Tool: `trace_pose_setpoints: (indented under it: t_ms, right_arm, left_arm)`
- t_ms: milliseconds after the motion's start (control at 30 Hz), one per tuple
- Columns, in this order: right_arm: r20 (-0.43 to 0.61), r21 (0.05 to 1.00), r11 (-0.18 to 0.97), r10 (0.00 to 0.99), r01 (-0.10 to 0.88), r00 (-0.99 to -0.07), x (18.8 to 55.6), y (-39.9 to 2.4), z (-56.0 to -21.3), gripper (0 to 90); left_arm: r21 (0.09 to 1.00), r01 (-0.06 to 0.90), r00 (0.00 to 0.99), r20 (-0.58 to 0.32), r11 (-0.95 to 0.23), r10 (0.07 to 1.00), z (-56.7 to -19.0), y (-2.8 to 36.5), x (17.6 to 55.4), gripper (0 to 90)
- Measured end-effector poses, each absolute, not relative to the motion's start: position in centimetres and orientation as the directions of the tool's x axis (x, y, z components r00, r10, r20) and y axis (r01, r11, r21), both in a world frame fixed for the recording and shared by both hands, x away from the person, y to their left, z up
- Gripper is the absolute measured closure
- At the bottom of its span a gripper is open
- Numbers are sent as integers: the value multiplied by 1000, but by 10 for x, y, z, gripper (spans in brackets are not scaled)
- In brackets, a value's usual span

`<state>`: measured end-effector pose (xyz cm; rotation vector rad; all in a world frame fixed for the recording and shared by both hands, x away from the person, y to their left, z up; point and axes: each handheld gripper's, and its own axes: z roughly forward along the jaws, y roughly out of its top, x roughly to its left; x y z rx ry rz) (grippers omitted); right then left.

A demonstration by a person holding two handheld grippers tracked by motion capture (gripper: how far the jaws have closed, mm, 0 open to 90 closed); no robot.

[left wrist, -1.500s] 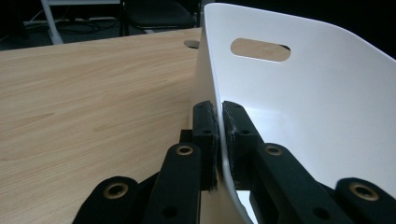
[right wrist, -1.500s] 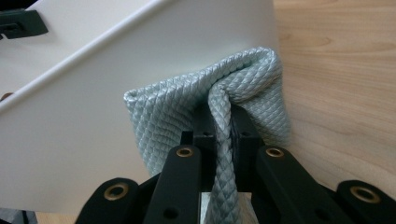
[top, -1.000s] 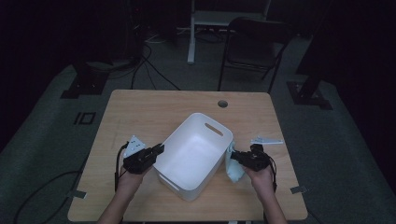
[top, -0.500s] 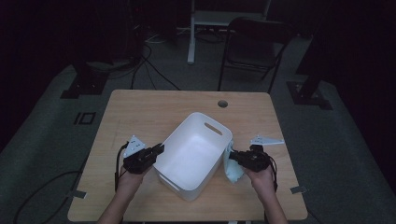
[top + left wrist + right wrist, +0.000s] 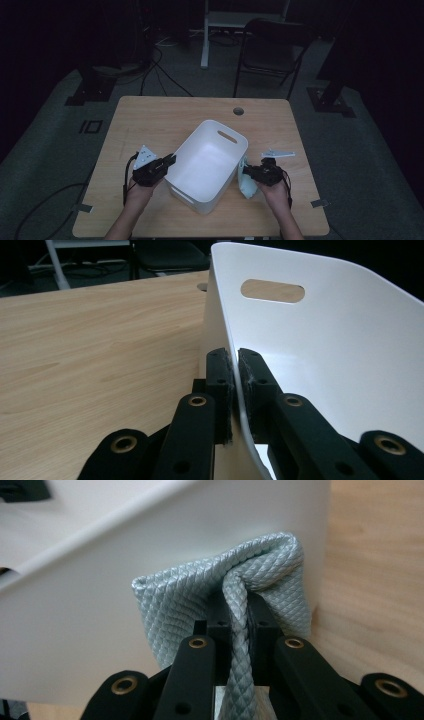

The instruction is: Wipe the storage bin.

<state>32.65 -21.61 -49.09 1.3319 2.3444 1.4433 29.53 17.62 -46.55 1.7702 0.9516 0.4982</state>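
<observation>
A white plastic bin (image 5: 210, 162) with a slot handle stands on the wooden table (image 5: 165, 120), tilted toward its left side. My left gripper (image 5: 169, 161) is shut on the bin's left rim (image 5: 227, 345); one jaw lies outside the wall and one inside. A pale green quilted cloth (image 5: 246, 182) hangs against the bin's right outer wall. My right gripper (image 5: 250, 172) is shut on a fold of that cloth (image 5: 240, 600), and the bin wall (image 5: 150, 545) rises just behind it.
A small pale flat piece (image 5: 279, 153) lies on the table to the right of the bin. A round cable hole (image 5: 238, 111) sits near the table's far edge. A folding chair (image 5: 272, 50) and stands are on the dark floor beyond.
</observation>
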Motion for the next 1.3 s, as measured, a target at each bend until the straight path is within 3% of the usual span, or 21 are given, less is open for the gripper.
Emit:
trace_pose_setpoints:
  t_ms: [200, 567, 1300]
  right_arm:
    - [323, 744, 203, 724, 636, -609, 330, -216, -496, 839]
    - [253, 833, 196, 697, 517, -671, 310, -214, -455, 839]
    - [278, 748, 229, 745, 623, -607, 330, -209, -501, 839]
  left_arm:
    - [914, 371, 599, -101, -163, 795, -466, 176, 295, 844]
    - [915, 368, 606, -101, -166, 789, -466, 174, 295, 844]
    - [916, 361, 606, -88, -174, 791, -465, 173, 294, 843]
